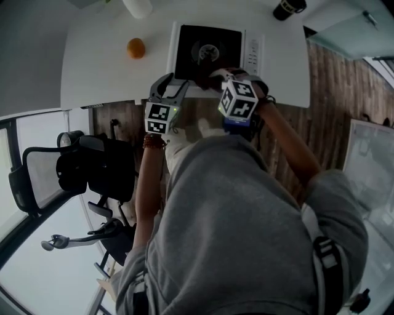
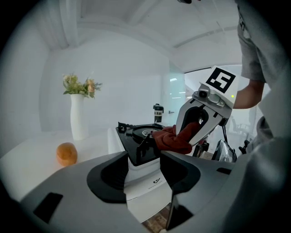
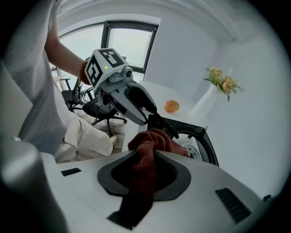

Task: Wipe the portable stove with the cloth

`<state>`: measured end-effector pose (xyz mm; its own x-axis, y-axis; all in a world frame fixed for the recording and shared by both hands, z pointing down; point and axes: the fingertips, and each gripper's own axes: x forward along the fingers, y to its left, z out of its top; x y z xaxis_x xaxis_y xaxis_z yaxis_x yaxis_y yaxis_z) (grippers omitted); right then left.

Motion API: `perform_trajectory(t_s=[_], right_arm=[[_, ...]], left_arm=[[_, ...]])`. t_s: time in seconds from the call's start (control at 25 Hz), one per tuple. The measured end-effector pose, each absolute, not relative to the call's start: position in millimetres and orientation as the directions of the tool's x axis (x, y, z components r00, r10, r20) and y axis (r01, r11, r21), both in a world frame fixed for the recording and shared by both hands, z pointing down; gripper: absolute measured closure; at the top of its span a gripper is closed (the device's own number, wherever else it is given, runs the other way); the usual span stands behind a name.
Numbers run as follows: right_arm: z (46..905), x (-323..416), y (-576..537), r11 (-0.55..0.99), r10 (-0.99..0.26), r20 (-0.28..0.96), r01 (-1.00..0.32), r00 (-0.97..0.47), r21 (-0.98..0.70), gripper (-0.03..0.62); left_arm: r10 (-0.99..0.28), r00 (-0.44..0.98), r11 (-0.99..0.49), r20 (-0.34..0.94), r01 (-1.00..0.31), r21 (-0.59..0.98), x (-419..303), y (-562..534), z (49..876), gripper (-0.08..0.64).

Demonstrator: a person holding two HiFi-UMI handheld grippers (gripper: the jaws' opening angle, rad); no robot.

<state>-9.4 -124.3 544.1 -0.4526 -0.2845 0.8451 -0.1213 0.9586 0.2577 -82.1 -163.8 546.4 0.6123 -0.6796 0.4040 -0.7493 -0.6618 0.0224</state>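
The portable stove [image 1: 206,52], black on top with a white body, lies on the white table [image 1: 98,67]. My left gripper [image 1: 171,89] stands open astride the stove's near left corner [image 2: 136,136]; the corner sits between the jaws of the left gripper [image 2: 143,159]. A red-brown cloth [image 3: 150,141] hangs bunched from my right gripper [image 3: 145,157], which is shut on it. That cloth [image 2: 175,139] rests on the stove's front edge beside the burner, under the right gripper [image 2: 200,125], whose marker cube [image 1: 238,98] hides most of it from above.
An orange [image 1: 136,48] lies left of the stove. A white vase [image 2: 78,118] with flowers stands at the table's back, and a black cup [image 1: 288,7] at the far right. A black office chair [image 1: 80,166] stands on the floor to my left.
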Motion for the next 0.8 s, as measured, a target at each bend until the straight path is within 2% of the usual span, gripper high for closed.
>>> perform_trajectory(t_s=[0.28,0.56,0.68,0.8], right_arm=[[545,-41,-133,0.974,-0.225,0.849,-0.127,-0.478,0.187,0.505],[544,-42,-133,0.982,-0.182,0.867,-0.048,-0.464,0.18,0.503],[526,-34,-131,0.986,-0.167,0.837,-0.109,-0.522,0.129,0.503],[489,-22,-140,0.963,-0.232,0.743,-0.255,-0.628,0.085,0.503]], left_arm=[[-0.687,0.615,-0.66,0.387,-0.751,0.024,-84,-164,547,0.333],[-0.682,0.623,-0.656,0.384,-0.753,0.057,-85,-165,546,0.333],[-0.693,0.612,-0.628,0.381,-0.772,0.098,-91,-164,544,0.333],[-0.727,0.59,-0.617,0.352,-0.786,0.041,-95,-163,533,0.333]])
